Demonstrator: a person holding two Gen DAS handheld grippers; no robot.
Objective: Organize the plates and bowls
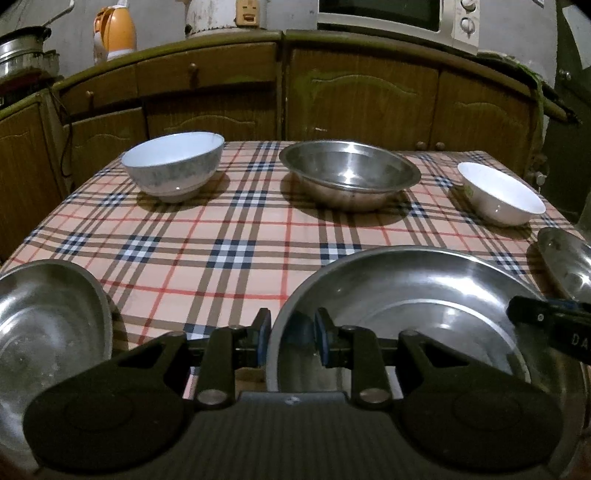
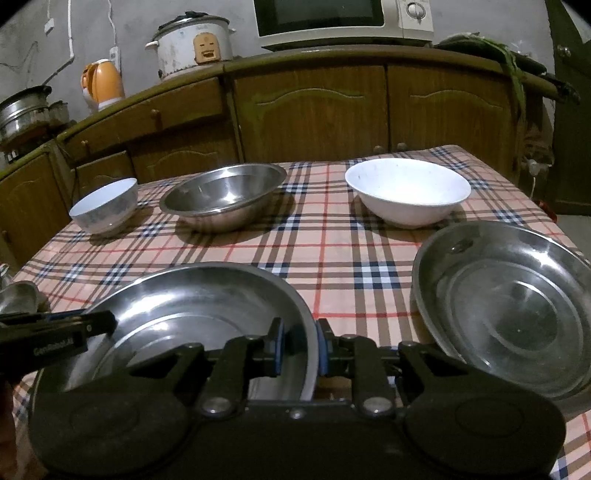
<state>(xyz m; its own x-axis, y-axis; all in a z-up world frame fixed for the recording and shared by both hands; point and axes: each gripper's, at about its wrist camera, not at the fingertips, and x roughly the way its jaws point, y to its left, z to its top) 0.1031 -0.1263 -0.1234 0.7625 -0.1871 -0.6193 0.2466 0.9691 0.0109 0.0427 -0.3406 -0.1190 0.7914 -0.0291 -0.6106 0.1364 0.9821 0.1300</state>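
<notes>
A big steel plate [image 1: 424, 306] [image 2: 192, 302] lies at the front middle of the checked tablecloth [image 1: 236, 236]. My left gripper [image 1: 291, 339] is shut on its left rim, and my right gripper [image 2: 300, 347] is shut on its right rim. Each one shows in the other's view: the right gripper [image 1: 517, 312] and the left gripper [image 2: 110, 321]. A second steel plate [image 1: 48, 332] sits at the left and a third steel plate [image 2: 509, 306] at the right. Along the back stand a blue-grey bowl [image 1: 173, 166] [image 2: 105, 206], a steel bowl [image 1: 351, 173] [image 2: 225, 199] and a white bowl [image 1: 498, 195] [image 2: 406, 192].
Brown cabinets [image 2: 314, 110] run behind the table. On their counter stand a microwave [image 2: 343, 18], a rice cooker [image 2: 192, 44] and an orange kettle [image 2: 103, 81]. Steel pots [image 2: 22, 110] are stacked at the far left. The table's right edge drops off by a dark door [image 2: 569, 110].
</notes>
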